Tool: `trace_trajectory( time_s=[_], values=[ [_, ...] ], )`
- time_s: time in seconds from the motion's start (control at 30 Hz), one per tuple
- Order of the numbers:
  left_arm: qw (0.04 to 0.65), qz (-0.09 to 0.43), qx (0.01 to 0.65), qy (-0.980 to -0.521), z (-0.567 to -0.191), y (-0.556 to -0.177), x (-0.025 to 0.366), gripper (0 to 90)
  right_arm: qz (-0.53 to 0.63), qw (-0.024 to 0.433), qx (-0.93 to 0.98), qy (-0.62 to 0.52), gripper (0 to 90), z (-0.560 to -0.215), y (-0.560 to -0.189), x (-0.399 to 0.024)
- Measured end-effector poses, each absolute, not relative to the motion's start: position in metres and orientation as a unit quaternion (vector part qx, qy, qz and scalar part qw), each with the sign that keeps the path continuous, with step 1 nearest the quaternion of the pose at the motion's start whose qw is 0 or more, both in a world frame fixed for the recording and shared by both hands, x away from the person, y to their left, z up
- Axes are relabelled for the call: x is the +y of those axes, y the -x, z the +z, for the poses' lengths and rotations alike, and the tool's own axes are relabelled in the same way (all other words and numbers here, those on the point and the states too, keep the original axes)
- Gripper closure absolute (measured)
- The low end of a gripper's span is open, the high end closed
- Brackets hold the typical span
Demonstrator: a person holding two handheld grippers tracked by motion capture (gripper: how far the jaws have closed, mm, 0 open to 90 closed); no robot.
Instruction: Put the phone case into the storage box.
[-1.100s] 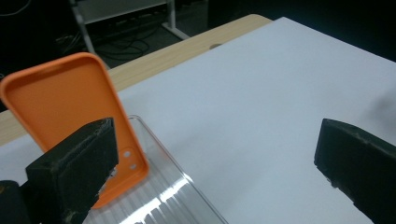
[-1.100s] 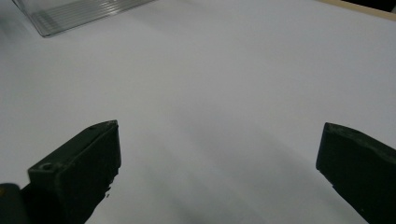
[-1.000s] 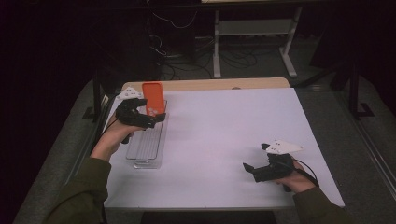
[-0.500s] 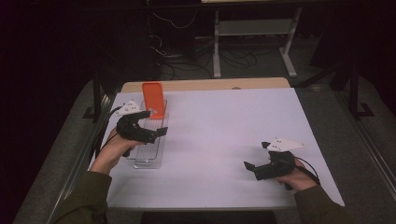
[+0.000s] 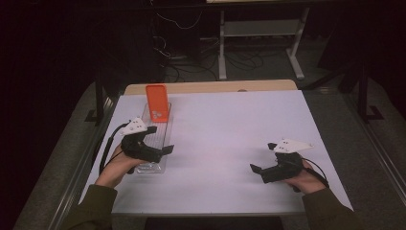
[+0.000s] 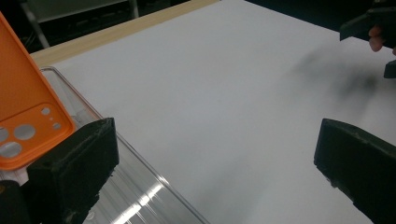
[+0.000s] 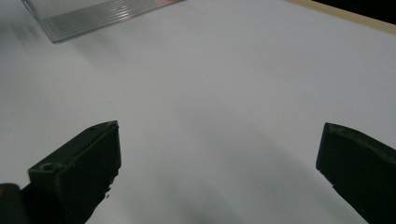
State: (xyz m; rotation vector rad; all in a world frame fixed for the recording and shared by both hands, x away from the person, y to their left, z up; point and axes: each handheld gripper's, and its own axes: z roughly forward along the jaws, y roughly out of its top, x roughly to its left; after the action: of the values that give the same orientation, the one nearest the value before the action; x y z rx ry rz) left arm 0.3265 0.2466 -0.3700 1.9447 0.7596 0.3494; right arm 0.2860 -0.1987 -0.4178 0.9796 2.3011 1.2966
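An orange phone case (image 5: 157, 102) lies tilted on the far end of a clear ribbed plastic tray (image 5: 160, 128) at the table's left. Its camera cut-outs show in the left gripper view, phone case (image 6: 24, 116) above the tray (image 6: 140, 186). My left gripper (image 5: 163, 141) hovers over the tray's near end, open and holding nothing; in its own view the left gripper (image 6: 215, 140) has its jaws wide apart. My right gripper (image 5: 262, 157) rests low at the near right, open too, its jaws pointing left. The right gripper (image 7: 219, 149) frames bare table.
A white sheet covers the table (image 5: 230, 129), with a wooden strip (image 5: 210, 86) along the far edge. Beyond the table are a dark floor, cables and a metal stand (image 5: 258, 43). The tray's corner (image 7: 93, 14) shows far off in the right gripper view.
My left gripper has drawn back from the phone case toward the near end of the tray. The case stays on the tray's far end. The right gripper has barely moved.
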Motion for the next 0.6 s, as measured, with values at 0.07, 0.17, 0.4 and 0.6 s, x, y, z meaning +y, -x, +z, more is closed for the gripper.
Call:
trace_trajectory(
  time_s=[0.07, 0.17, 0.4, 0.6],
  values=[
    [0.492, 0.143, 0.312, -0.800, -0.373, -0.323, 0.248, 0.0, 0.455, 0.164, 0.807, -0.338, 0.0, -0.417, -0.286, -0.199],
    [0.494, 0.147, 0.308, -0.800, -0.378, -0.317, 0.250, 0.0, 0.461, 0.162, 0.804, -0.338, 0.0, -0.415, -0.286, -0.199],
    [0.493, 0.149, 0.302, -0.803, -0.384, -0.306, 0.255, 0.0, 0.471, 0.162, 0.801, -0.332, 0.0, -0.411, -0.287, -0.199],
    [0.491, 0.141, 0.302, -0.805, -0.393, -0.298, 0.256, 0.0, 0.482, 0.163, 0.797, -0.325, 0.0, -0.408, -0.288, -0.199]
  ],
)
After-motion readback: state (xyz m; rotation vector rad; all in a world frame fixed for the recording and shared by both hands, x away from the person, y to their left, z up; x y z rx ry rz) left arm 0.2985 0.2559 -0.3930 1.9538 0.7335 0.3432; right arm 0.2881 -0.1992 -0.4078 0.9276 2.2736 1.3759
